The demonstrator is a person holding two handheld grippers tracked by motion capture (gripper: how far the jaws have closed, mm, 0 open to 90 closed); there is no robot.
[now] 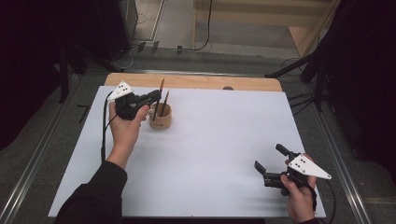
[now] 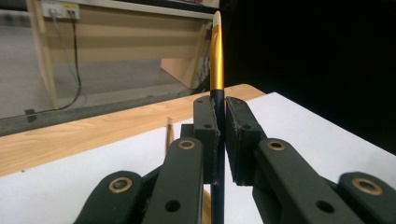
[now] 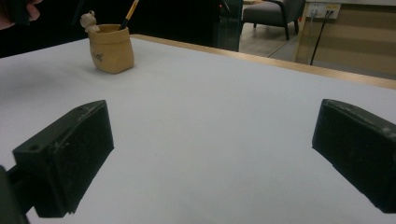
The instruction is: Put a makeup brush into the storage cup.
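Room: dark at both sides, grey floor and a pale wooden bench beyond the table
Table (image 1: 210,186): white sheet on top, wooden edge at the far side
Left hand (image 1: 125,127): raised over the far left part, wrist bent, just beside the holder
Right hand (image 1: 299,196): low at the near right corner
Right gripper (image 1: 270,161): jaws wide apart, holding nothing
Left gripper (image 2: 222,140): jaws closed on the pencil
Holder (image 1: 160,116): tan cup, upright, one more stick inside
Pencil (image 2: 216,56): golden, upright, above the holder
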